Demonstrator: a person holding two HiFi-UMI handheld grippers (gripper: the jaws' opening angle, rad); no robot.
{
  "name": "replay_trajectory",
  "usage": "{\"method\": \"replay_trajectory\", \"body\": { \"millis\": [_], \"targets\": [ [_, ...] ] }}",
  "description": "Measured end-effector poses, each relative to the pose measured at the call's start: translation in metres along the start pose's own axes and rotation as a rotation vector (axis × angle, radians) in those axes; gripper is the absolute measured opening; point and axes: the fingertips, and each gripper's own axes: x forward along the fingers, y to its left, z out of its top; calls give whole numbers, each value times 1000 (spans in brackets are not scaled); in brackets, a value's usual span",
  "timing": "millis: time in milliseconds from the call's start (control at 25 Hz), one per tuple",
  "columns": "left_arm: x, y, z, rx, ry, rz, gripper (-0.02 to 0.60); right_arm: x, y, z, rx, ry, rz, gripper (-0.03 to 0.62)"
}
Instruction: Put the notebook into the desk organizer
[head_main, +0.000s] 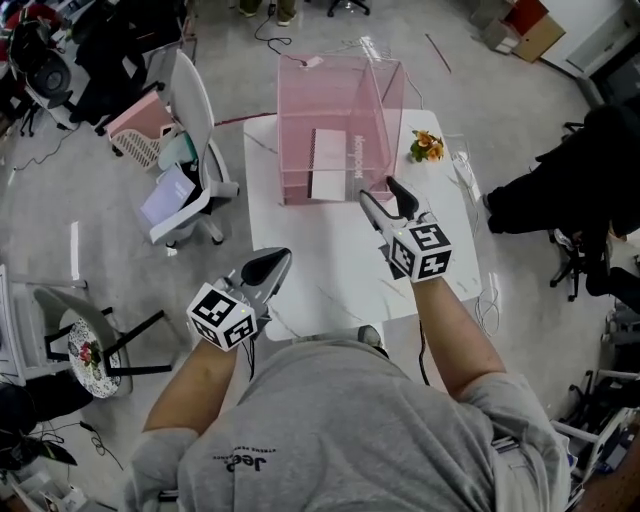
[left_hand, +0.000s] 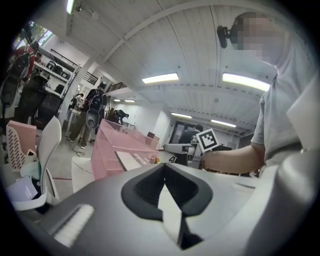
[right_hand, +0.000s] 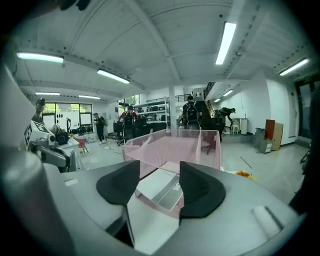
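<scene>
Desk organizer (head_main: 335, 100): pink, see-through, on far part of white table (head_main: 330, 260).
Notebook (head_main: 328, 165): pale cover with grey strip, lies inside organizer, toward its near side.
Right gripper (head_main: 380, 190): above table just near organizer's near-right corner, pointing at it. Jaws wide apart, nothing between; not touching notebook.
Left gripper (head_main: 272, 262): near left, over table's near-left edge, well apart from organizer. Jaws closed tip to tip, empty.
Flowers (head_main: 427, 146): orange, on table right of organizer.
Chair (head_main: 195, 110): white, left of table.
</scene>
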Motion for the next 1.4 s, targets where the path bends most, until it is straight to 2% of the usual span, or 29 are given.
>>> {"method": "replay_trajectory", "body": {
  "millis": [160,280,400,600,760,1120,1400],
  "targets": [
    [13,-13,17,37,-25,18,60,-43,-14,22,-7,-82,71,114],
    [23,-29,28,66,-41,51,60,-72,-29,30,0,-109,150,43],
    [32,-47,36,85,-63,100,60,-99,-45,30,17,-113,233,8],
    [38,-71,41,100,-109,199,60,-130,-67,18,14,-107,335,2],
    [50,-95,41,101,-118,239,60,-156,-83,14,7,-111,381,2],
    [68,-135,46,141,-120,209,60,-203,-98,1,26,-110,383,2],
    [71,-139,43,139,-124,188,60,-210,-99,-5,53,-118,343,2]
  ]
}}
